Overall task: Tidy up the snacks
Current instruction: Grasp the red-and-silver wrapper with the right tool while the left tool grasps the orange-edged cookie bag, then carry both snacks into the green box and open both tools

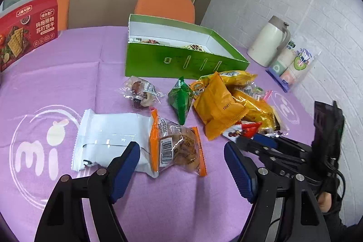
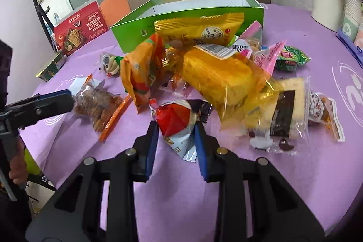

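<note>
The right claw (image 2: 175, 140) is closed on a small red-and-white foil snack packet (image 2: 175, 126) at the near edge of the snack heap, both pads pressing its sides, probably for transfer to the open green cardboard box (image 1: 181, 60) behind the heap on the purple-covered tabletop (image 1: 177, 201). The left claw (image 1: 181, 165) stands open astride a clear orange-edged biscuit packet (image 1: 179, 149), pads not touching it. Only the left wrist view shows packets already inside the box; only the right wrist view shows the grip.
</note>
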A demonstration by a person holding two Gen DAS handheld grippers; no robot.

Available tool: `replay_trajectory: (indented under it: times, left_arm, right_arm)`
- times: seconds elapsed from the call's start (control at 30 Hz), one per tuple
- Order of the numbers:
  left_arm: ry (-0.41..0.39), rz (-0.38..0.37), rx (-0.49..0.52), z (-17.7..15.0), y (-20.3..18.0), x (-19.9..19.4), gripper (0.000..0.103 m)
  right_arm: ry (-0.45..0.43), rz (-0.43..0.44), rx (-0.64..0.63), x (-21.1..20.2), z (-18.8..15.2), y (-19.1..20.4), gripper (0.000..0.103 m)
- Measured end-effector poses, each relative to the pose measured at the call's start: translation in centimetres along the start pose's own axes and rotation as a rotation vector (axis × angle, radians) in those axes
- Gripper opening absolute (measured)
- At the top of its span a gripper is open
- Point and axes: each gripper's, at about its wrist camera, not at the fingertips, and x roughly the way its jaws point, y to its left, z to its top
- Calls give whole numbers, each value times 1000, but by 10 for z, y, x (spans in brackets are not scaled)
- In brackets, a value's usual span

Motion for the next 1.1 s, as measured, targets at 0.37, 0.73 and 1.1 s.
replay_trajectory:
  times: [0.37,0.73,1.1]
  left_arm:
    - [84,24,95,1,-23,31,59]
    - [84,-3,48,2,-18,36,56]
    - [111,-35,69,-2,-21,44,55]
  right_arm:
    - [-6,13,12,-15,-14,-6,45]
    - [-43,-17,12,-15,-8,-5,57]
    - [-47,-32,-6,-8,-3,1,50]
